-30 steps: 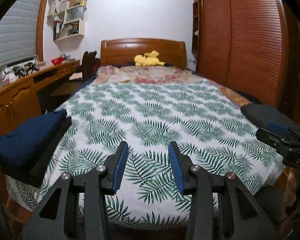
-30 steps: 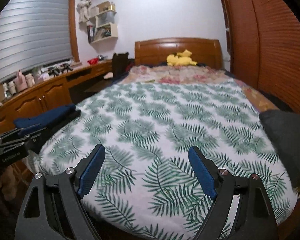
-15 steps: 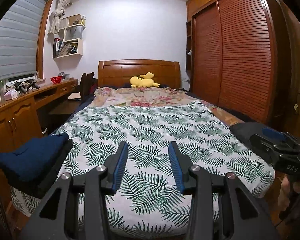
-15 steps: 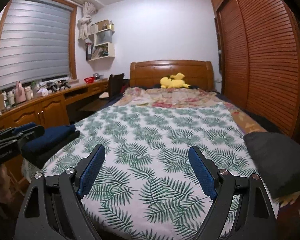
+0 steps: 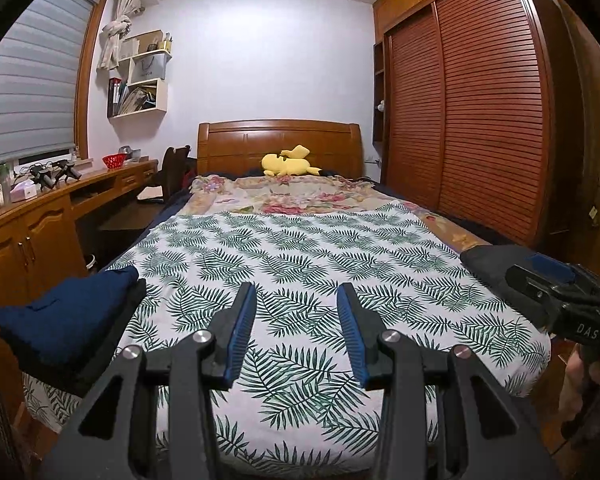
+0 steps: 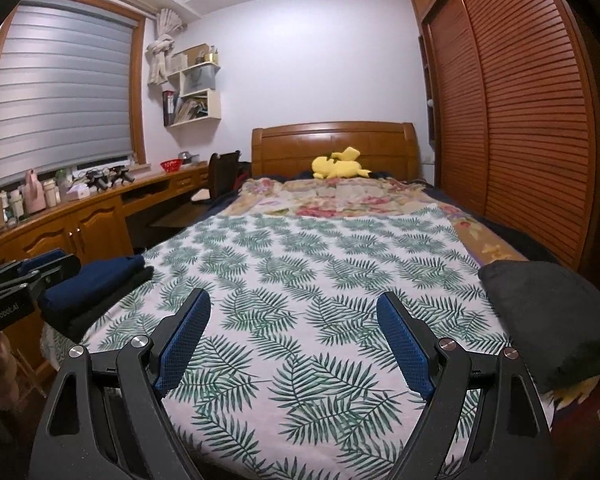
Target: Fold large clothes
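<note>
At the left edge of the left wrist view you have a folded navy garment point(image 5: 66, 316) lying on top of a darker folded piece point(image 5: 96, 350), both on the near left corner of the bed point(image 5: 300, 264); judged from their neat edges, that stack looks like finished work (though how many pieces are in it the frames do not show).

Move to the middle of the frame and the leaf-print cover point(image 5: 284, 248) lies flat and bare, with nothing spread out on it for folding; your left gripper point(image 5: 296, 330) hangs over the near edge with its jaws only partly apart and nothing between them.

In the right wrist view your right gripper point(image 6: 294, 340) sits at lower centre with its jaws spread wide, also empty; neither claw touches any cloth.

Go on to the right edge of that view and you find a dark grey bundle point(image 6: 548, 320) on the near right corner of the bed; it looks rounded and soft at the edges, so it may be the garment yet to be folded, but whether it is loose or already folded you cannot tell from here.

So the likely standing is this: some clothes done and stacked at the left; the middle ready as a working surface; the grey bundle at the right the probable next piece; you have no garment in hand, so the picking up, laying flat and folding of it all remain.
</note>
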A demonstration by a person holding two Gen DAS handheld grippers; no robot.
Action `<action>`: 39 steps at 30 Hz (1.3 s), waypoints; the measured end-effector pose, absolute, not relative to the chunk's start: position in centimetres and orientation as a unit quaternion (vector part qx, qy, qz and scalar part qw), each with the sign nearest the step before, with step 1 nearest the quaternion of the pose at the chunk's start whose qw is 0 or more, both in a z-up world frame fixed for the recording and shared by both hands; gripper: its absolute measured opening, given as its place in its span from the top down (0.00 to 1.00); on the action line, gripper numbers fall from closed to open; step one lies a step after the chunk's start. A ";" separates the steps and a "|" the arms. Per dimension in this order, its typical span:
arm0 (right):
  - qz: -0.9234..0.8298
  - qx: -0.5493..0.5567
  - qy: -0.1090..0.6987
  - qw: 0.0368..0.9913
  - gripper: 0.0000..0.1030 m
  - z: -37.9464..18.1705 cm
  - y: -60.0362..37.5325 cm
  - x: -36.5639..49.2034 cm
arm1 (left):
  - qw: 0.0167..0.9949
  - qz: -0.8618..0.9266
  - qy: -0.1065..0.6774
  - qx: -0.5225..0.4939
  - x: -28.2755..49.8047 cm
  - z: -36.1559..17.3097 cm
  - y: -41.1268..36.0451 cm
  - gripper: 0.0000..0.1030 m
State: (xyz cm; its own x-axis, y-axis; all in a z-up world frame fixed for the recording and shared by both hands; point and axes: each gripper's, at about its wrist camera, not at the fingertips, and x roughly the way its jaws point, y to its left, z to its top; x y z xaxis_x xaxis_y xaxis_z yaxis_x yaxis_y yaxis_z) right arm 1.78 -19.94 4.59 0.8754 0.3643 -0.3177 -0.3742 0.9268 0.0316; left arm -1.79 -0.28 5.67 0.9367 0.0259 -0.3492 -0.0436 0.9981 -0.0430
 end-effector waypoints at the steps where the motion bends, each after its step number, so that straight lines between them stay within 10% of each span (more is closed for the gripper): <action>1: 0.191 -0.015 0.161 0.968 0.16 4.6 -19.9 1.8 | 0.984 0.018 0.178 -0.025 -1.8 5.7 -0.3 0.60; 39: 0.193 -0.019 0.166 0.967 0.16 4.1 -19.7 1.7 | 0.984 0.020 0.178 -0.023 -1.9 5.2 -0.3 0.60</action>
